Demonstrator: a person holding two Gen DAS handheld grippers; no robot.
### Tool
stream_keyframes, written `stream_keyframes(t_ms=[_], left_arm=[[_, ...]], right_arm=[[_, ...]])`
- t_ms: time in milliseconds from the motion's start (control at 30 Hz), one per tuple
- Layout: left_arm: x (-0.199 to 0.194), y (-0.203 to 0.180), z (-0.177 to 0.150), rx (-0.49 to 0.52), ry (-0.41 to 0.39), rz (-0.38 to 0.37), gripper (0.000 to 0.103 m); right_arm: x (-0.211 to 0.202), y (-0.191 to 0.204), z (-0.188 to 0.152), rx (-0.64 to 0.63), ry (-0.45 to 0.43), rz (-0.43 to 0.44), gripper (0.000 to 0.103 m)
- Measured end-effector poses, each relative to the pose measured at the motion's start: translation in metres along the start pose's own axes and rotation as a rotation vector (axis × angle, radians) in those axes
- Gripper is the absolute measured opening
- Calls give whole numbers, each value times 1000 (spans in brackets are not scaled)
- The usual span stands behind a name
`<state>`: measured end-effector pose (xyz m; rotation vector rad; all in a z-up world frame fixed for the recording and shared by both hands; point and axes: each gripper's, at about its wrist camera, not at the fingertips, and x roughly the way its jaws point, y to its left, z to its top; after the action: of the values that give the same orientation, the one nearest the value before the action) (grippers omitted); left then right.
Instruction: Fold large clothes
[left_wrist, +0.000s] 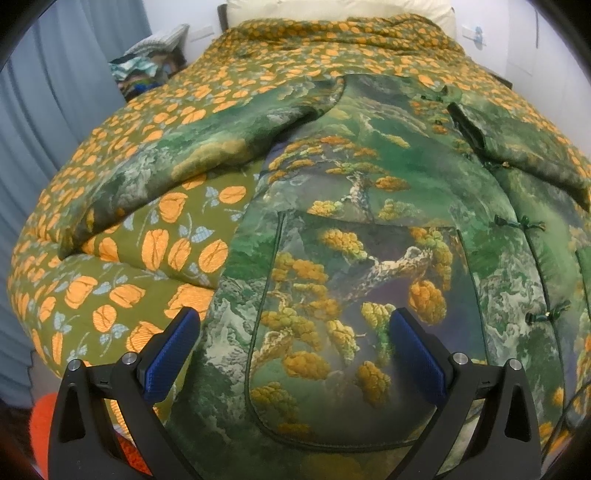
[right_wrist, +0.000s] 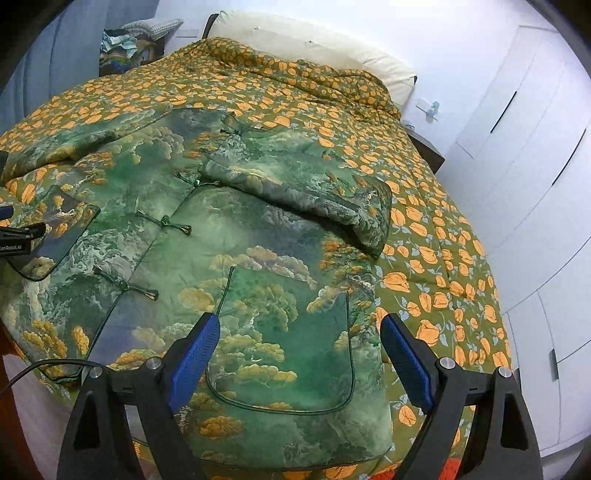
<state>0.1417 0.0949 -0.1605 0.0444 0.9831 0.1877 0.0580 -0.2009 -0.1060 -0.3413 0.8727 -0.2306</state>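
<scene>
A large green jacket (right_wrist: 207, 236) printed with trees and clouds lies front-up and spread flat on the bed's quilt (right_wrist: 424, 236), an olive cover patterned with orange flowers. A row of knotted frog fasteners (right_wrist: 162, 223) runs down the jacket's middle and all appear closed. One sleeve (right_wrist: 317, 199) is folded across the jacket's chest, its cuff reaching the jacket's side edge; the other sleeve (left_wrist: 184, 155) stretches out from the jacket over the quilt. The left gripper (left_wrist: 293, 354) hovers above one patch pocket (left_wrist: 354, 325) near the jacket's hem, jaws spread wide and holding nothing. The right gripper (right_wrist: 299, 354) hovers over the jacket's other pocket (right_wrist: 288, 343), jaws likewise spread and empty. Beyond the jacket's collar, a cream pillow (right_wrist: 295, 40) lies at the head of the bed.
</scene>
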Motion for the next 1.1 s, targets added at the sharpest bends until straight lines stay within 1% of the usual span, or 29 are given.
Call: stream_keyframes(t_ms=[100, 167, 233, 333, 400, 467, 533, 600, 633, 667, 733, 767, 833, 900, 967, 1000, 1033, 1067, 1100], left_arm=[[-1, 0, 1, -1, 1, -11, 102], [-2, 3, 3, -14, 0, -20, 102], [-4, 11, 6, -51, 5, -41, 102], [-6, 37, 16, -146, 26, -108, 102], [-6, 67, 28, -255, 42, -178, 102], [1, 107, 40, -401, 57, -250, 102], [17, 148, 48, -551, 89, -305, 102], [46, 188, 55, -702, 135, -379, 102], [60, 205, 56, -767, 154, -392, 102], [80, 226, 56, -859, 170, -398, 102], [102, 249, 50, -979, 183, -392, 102], [116, 264, 44, -1069, 188, -376, 102], [128, 281, 39, -1175, 162, -373, 102], [132, 296, 37, -1276, 106, -352, 100], [129, 301, 40, -1298, 55, -316, 78], [128, 302, 45, -1279, 39, -300, 49], [127, 303, 51, -1246, 41, -276, 21], [126, 302, 58, -1206, 40, -246, 15], [121, 300, 67, -1163, 29, -223, 13]], right_arm=[[3, -1, -2, 7, 8, 8, 88], [7, -1, -5, 24, 12, 39, 88], [14, 0, -10, 41, 33, 68, 88], [24, 3, -17, 65, 75, 120, 88], [27, 6, -20, 63, 83, 134, 88], [27, 9, -22, 56, 79, 142, 88], [27, 12, -24, 51, 78, 150, 88], [30, 14, -25, 47, 83, 157, 88], [31, 16, -25, 44, 88, 162, 88], [33, 17, -25, 42, 92, 165, 88], [35, 21, -25, 35, 99, 174, 88], [35, 24, -24, 28, 99, 177, 88], [35, 28, -24, 15, 96, 180, 88], [36, 33, -24, 0, 97, 179, 88], [39, 36, -25, -9, 107, 185, 88], [40, 37, -25, -10, 110, 188, 88], [42, 38, -26, -9, 114, 194, 88], [43, 38, -27, -8, 116, 197, 88], [44, 38, -27, -4, 117, 200, 88]])
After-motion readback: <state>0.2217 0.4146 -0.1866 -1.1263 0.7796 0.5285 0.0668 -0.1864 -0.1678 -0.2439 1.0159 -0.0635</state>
